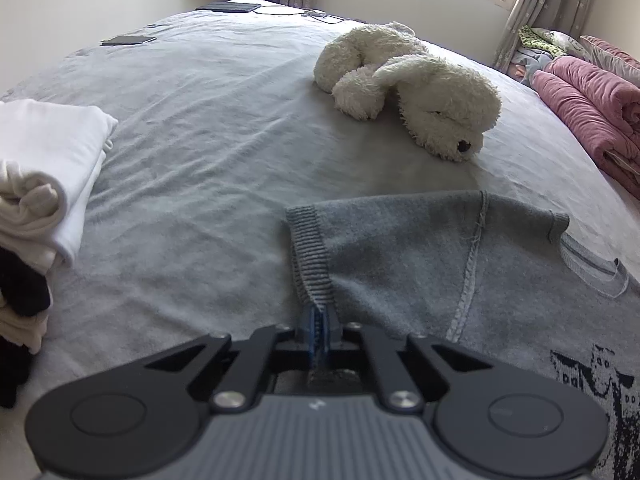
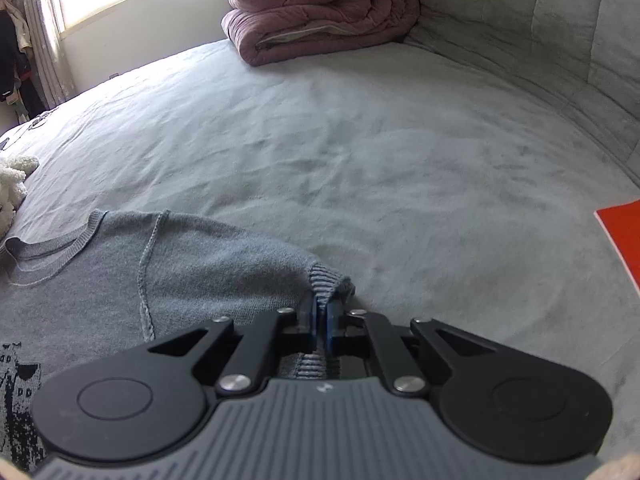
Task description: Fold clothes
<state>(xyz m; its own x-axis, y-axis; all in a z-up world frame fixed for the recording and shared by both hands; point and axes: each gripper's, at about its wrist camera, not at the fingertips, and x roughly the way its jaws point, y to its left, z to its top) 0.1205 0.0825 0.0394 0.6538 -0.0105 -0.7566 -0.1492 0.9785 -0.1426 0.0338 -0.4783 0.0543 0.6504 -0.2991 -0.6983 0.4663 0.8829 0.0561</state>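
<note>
Meanwhile, the grey sweater [image 1: 420, 256] lay spread on the bed [image 1: 200, 140], its neckline [image 1: 592, 268] toward the far side and a dark printed pattern [image 1: 592, 376] showing on its front near the cameras. The left claw [image 1: 319, 312] was clenched on the ribbed cuff [image 1: 310, 256] of one sleeve, the blue fingertips [image 1: 310, 328] pressed tight together with the knit caught between them. The right claw [image 2: 320, 312] was likewise clamped on the ribbed cuff [image 2: 326, 278] of the other sleeve, a little of the ribbing bunched up just past its tips. Both sleeves ran from the claws in toward the body of the garment, resting on the grey bedsheet.

Beyond the sweater in the left wrist view, a white plush dog [image 1: 408, 88] lay on its side, well apart from the garment. At the left edge of the bed stood a pile of folded clothes [image 1: 44, 176], white pieces on top with something black beneath. A pink quilt [image 2: 320, 8], folded into a thick bundle, sat at the far end of the bed near the grey padded headboard [image 2: 540, 40], and an orange-red flat object [image 2: 624, 240] showed at the right edge of the right wrist view.
</note>
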